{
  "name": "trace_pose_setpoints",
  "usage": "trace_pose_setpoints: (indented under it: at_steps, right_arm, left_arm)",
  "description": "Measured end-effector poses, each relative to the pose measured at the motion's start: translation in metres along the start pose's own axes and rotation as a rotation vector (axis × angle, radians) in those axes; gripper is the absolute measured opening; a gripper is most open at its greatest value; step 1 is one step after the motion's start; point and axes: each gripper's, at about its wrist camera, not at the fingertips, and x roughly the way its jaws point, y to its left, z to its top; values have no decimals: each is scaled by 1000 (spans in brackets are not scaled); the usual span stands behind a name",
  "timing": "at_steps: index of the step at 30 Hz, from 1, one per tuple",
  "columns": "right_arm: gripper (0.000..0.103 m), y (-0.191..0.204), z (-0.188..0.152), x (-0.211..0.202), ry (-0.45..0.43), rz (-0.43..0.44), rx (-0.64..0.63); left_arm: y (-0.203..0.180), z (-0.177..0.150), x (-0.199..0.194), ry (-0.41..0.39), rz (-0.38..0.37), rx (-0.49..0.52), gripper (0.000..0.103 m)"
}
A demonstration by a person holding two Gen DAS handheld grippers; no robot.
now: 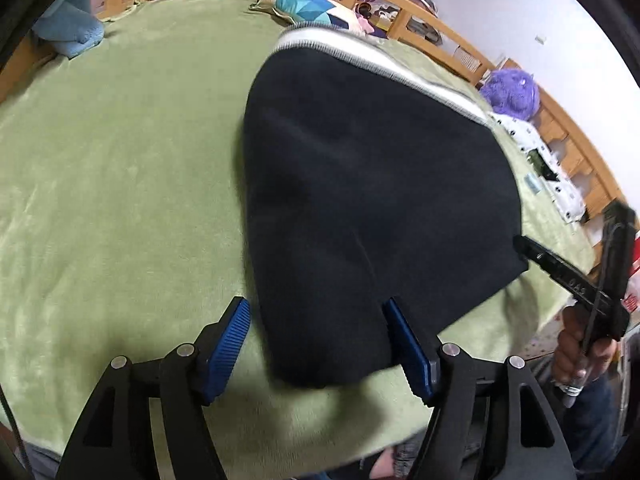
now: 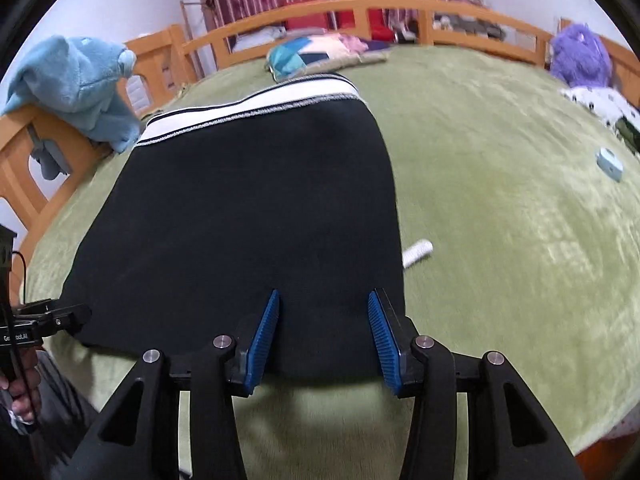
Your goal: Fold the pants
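Black pants point(image 1: 360, 200) lie folded flat on a green blanket point(image 1: 120, 180), their white and grey waistband point(image 2: 256, 110) at the far end. My left gripper point(image 1: 316, 308) is open, its blue pads standing either side of the near left corner of the pants without pressing on it. Over the near right corner point(image 2: 248, 208), my right gripper point(image 2: 324, 294) is also open, with the fabric lying flat under and between its pads. Each gripper shows at the edge of the other's view, the right gripper point(image 1: 520, 244) with its tip at the pants' side edge.
A wooden bed rail point(image 2: 360, 4) rings the bed. On it or by it are a blue plush toy point(image 2: 76, 84), a purple plush point(image 2: 580, 56) and a patterned pillow point(image 1: 304, 6). A white remote-like object point(image 2: 418, 252) and a small light-blue object point(image 2: 610, 166) lie right of the pants.
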Motion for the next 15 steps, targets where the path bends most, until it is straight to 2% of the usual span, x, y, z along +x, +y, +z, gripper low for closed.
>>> trace_pose_setpoints:
  at_steps: [1,3,5,10,13,15]
  right_arm:
    - [45,3,-6,-15,-13,8,5]
    - [45,9,3,-24,-46,5,-8]
    - [45,14,6,-44,-114,-3,-32]
    - [48,30,51,-31,-188,-35,-92]
    - [48,52,66,-23,-235,-6,-147]
    - [52,59,74,-10,-244,15,-184]
  left_arm:
    - [-2,4,-7,-17,7,15,69]
    - [-7,12,-18,-61,48,52,67]
    - [-16,28,-24,-110,85,95,67]
    - [-29,77,-18,-175,83,109,67]
    - [-37,111,-2,-199,76,115,67]
    - [-42,130,11,-207,63,119,67]
